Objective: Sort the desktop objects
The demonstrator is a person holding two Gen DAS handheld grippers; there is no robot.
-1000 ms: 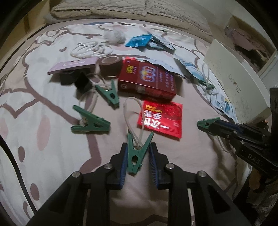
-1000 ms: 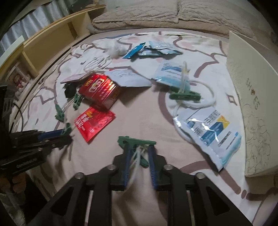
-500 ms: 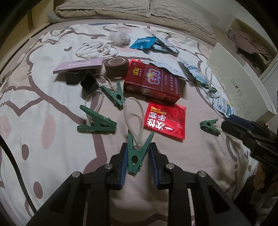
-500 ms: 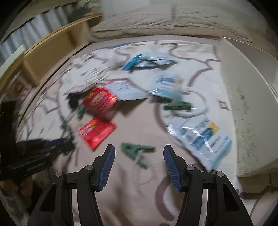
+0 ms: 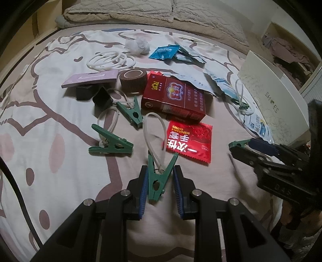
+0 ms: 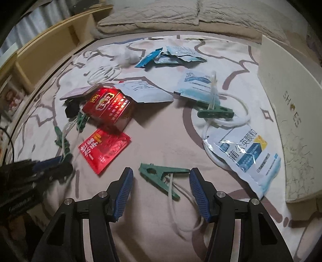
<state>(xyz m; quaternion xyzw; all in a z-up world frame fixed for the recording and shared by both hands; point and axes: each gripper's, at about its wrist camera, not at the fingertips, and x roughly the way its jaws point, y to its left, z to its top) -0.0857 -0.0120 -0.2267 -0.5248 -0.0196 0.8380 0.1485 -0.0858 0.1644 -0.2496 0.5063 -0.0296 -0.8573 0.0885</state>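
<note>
A home bedroom: patterned bed sheet (image 5: 50,125), quilted pillows (image 6: 181,16), wooden shelving (image 6: 40,46) alongside.

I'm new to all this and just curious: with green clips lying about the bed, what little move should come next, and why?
Probably the left gripper, shut on a green clip, should carry it to the two clips lying by the red box, so like things gather. The right gripper stands open over another clip lying on the bedsheet, holding nothing.
</note>
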